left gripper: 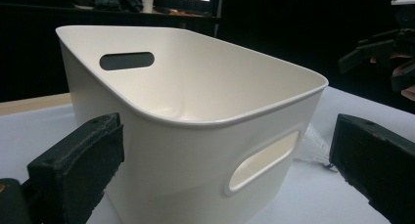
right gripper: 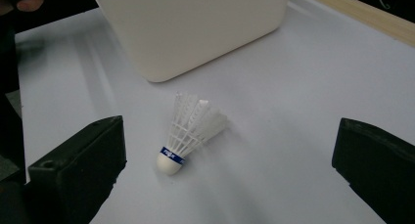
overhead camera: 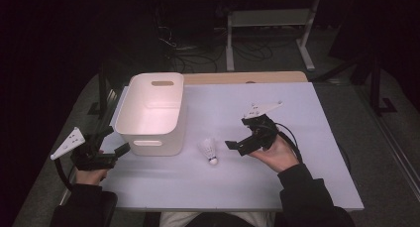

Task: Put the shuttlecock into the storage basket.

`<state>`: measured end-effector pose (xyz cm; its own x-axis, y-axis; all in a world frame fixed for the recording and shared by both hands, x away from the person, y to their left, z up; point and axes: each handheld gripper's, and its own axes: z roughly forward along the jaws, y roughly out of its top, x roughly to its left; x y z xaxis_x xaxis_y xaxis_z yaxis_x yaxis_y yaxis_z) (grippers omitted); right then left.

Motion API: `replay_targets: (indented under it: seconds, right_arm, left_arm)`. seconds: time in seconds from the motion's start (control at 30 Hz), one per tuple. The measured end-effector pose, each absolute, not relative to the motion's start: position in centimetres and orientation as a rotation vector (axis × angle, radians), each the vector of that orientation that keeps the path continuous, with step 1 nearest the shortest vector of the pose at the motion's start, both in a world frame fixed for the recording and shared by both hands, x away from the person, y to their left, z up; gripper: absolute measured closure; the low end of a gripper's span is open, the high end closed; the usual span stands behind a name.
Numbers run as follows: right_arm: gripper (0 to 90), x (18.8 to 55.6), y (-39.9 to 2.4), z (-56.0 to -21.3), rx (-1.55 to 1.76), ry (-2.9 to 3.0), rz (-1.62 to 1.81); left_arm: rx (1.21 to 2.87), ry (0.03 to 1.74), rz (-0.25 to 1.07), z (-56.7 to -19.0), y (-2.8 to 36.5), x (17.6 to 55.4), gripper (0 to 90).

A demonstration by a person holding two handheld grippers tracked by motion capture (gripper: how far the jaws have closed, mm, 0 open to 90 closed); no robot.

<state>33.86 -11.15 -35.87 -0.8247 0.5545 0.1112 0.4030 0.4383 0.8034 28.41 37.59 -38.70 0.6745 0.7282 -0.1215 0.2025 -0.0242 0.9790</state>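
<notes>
A white shuttlecock [overhead camera: 210, 150] with a blue band lies on its side on the pale table top [overhead camera: 297, 177], just right of a white plastic bin [overhead camera: 148, 140]. My right gripper [overhead camera: 240, 134] hovers open just right of the shuttlecock. In the right gripper view the shuttlecock [right gripper: 188, 131] lies ahead between the wide-open jaws of the right gripper [right gripper: 230, 165], cork end towards the camera. At the table's left edge, my left gripper [overhead camera: 115, 140] stands open and empty. It faces the bin [left gripper: 195, 101] near the handle slot, its jaws [left gripper: 225, 170] wide apart.
The bin [right gripper: 195, 28] has nothing inside that I can see and stands at the left middle of the table. A wooden strip [overhead camera: 247, 77] runs along the far edge. Beyond it are a white stand [overhead camera: 270, 19] and cables on a dark floor.
</notes>
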Motion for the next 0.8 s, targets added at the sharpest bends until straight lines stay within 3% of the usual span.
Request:
replay_targets:
  seconds: [0.8]
  right_arm:
    - [0.0, 34.3, -8.3, -37.0, 0.828, 2.601, 1.300]
  left_arm:
    - [1.574, 0.787, 0.500, -38.7, 37.6, 28.3, 0.0]
